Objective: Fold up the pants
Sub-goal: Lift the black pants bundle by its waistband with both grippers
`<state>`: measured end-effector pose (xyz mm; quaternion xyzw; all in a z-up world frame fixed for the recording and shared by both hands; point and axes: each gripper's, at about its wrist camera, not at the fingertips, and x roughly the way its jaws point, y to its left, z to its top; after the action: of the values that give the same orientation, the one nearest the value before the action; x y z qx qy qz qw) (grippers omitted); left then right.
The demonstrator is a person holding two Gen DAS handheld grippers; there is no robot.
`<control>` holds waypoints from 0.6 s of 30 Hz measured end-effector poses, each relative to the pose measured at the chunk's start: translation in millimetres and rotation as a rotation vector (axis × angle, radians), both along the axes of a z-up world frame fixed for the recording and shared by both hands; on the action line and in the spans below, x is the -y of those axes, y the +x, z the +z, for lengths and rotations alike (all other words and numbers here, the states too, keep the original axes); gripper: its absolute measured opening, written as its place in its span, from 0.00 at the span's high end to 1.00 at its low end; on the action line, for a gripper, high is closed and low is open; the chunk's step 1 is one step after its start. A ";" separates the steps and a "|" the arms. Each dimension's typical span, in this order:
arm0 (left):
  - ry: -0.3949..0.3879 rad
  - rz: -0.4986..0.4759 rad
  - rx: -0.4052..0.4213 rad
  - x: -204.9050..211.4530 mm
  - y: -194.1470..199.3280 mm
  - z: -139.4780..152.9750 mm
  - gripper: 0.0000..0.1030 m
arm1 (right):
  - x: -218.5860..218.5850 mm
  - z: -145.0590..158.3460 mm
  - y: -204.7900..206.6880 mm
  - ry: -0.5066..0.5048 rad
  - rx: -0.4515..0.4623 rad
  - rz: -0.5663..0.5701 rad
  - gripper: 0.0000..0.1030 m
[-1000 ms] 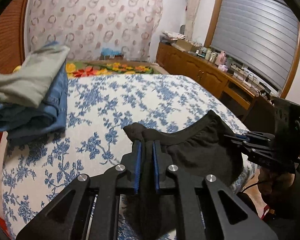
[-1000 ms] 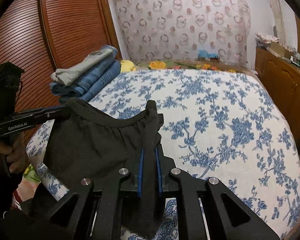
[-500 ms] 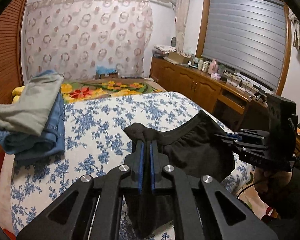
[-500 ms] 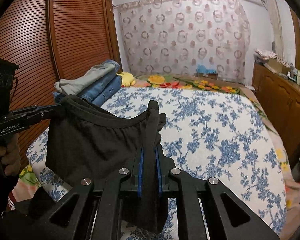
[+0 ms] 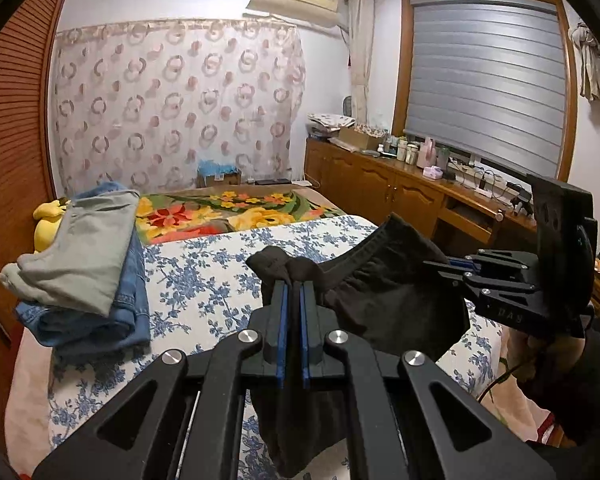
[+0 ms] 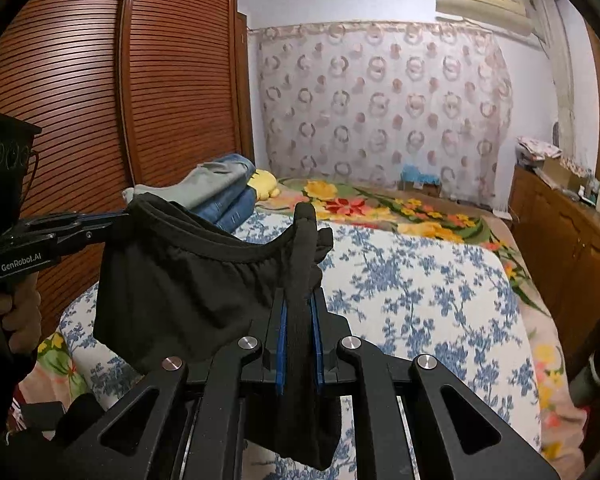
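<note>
1. Here, in the left wrist view, the left gripper is clamped on the waistband of the black pants, held above the bed.
2. Likewise, in the right wrist view, the right gripper pinches the waistband's other end; the pants hang above the bed.

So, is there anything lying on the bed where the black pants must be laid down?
Nothing visible: the blue-flowered bedspread beyond the black pants is bare. Folded grey and denim clothes sit at its far left edge.

Black pants slung between right tongs and left tongs, clear above the floral bedspread.
</note>
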<state>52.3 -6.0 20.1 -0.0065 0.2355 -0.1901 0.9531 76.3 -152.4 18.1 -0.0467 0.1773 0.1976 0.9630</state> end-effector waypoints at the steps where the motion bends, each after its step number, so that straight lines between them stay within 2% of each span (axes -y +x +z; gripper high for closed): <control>1: 0.000 0.001 0.001 0.0 0.3 0.2 0.94 | -1.4 1.2 1.1 -0.002 0.003 0.003 0.90; 10: -0.002 0.031 -0.012 -9.9 9.4 -7.9 0.94 | -12.3 -2.1 23.3 -0.042 0.004 0.040 0.90; 18: -0.007 0.073 0.007 -24.5 19.6 0.2 0.94 | -24.0 14.9 51.6 -0.066 0.034 0.079 0.90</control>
<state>71.9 18.5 20.3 -0.0177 0.2310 -0.1559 0.9602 127.9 -128.5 33.0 -0.0886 0.1654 0.2285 0.9553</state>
